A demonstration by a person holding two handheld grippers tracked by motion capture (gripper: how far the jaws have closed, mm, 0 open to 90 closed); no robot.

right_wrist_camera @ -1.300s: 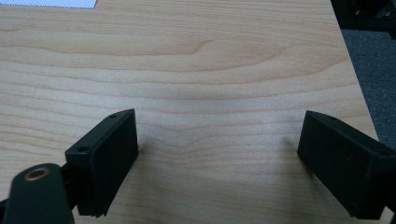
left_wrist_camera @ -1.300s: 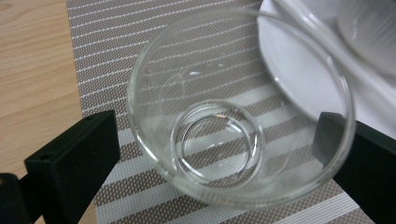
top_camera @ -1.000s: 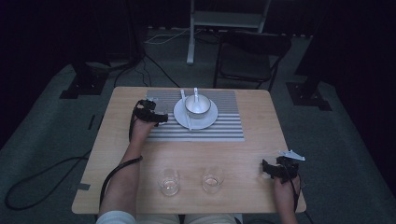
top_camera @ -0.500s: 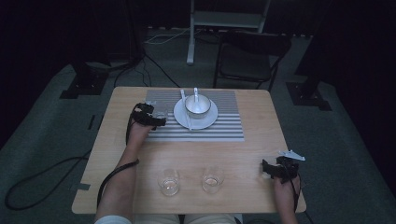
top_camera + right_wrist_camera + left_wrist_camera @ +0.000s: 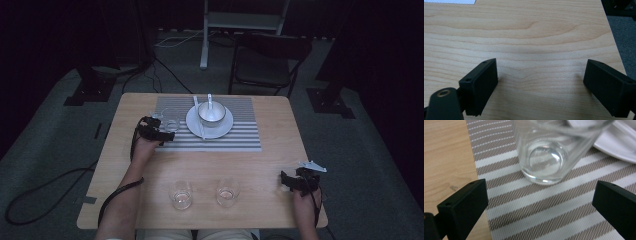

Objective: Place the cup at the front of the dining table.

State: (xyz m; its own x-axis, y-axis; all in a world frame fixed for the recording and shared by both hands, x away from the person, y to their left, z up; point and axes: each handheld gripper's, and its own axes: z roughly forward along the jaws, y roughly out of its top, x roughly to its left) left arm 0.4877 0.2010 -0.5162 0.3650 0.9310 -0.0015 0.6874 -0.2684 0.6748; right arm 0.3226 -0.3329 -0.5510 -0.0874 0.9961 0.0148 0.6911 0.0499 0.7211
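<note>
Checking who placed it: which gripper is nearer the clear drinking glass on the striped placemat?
Left. The left gripper sits open just before the clear drinking glass; the right gripper rests far off by the table's near right corner.

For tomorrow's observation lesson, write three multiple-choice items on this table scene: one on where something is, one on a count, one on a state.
1. Where does the bowl sit?
A. On the white plate
B. On the bare table
C. On the chair

2. How many clear glasses are on the table?
A. One
B. Two
C. Three

3. How does the left gripper stand toward the glass on the mat?
A. Shut on it
B. Open, not touching it
C. Lifting it

Answers:
1 A, the bowl rests on the plate on the striped mat.
2 C, one on the mat, two near the front edge.
3 B, the jaws stand wide apart, short of the glass.
</note>
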